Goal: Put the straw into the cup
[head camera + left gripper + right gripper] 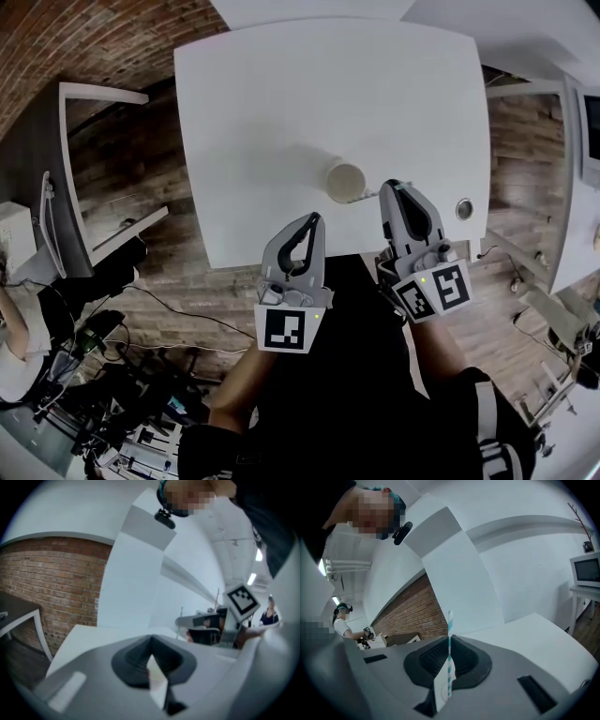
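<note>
Carrying step: the right gripper (392, 187) is clamped on the straw (450, 637), beside the cup (346, 180) near the tabletop's (281, 112) front edge. The left gripper (313, 219) is closed and empty. Next, the straw likely needs lining up over the cup's mouth.

The straw (450, 623) ends hidden inside the right hand-held gripper (449, 641).

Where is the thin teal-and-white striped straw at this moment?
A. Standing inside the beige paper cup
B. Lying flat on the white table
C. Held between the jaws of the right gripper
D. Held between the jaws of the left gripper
C: the right gripper view shows the teal-and-white striped straw standing upright, clamped between the closed jaws of the right gripper, while no straw shows in the beige paper cup in the head view.
</note>
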Motion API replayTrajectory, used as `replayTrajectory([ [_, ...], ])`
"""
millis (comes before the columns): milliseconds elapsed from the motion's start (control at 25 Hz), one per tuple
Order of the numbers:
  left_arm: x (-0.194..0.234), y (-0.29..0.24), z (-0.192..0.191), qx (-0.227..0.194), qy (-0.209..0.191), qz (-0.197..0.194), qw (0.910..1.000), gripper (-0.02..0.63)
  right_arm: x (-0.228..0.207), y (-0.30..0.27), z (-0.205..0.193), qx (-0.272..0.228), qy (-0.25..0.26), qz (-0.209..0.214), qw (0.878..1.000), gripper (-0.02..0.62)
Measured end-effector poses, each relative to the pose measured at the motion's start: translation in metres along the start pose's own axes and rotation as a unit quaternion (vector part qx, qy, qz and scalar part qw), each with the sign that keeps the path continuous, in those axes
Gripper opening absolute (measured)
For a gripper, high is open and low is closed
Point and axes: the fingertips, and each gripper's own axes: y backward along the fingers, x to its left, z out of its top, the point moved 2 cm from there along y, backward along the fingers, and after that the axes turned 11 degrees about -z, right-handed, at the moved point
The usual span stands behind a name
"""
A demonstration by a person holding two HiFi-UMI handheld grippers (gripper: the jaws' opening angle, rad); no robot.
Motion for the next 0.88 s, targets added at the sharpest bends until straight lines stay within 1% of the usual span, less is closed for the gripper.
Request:
replayTrajectory([
  [400,0.012,-0.020,-0.012,0.012,0.012,0.012,0.9998,0.003,-0.015,-0.033,-0.031,0.031,-0.009,0.005,0.999,0.015],
  [560,0.014,-0.023,-0.017,0.016,0.016,0.017,0.9996,0.004,-0.018,-0.039,-0.040,0.039,-0.010,0.009,0.999,0.015],
  [880,0.030,-0.032,-0.029,0.027,0.026,0.019,0.9991,0.004,-0.019,-0.061,-0.062,0.059,-0.014,0.007,0.998,0.015],
])
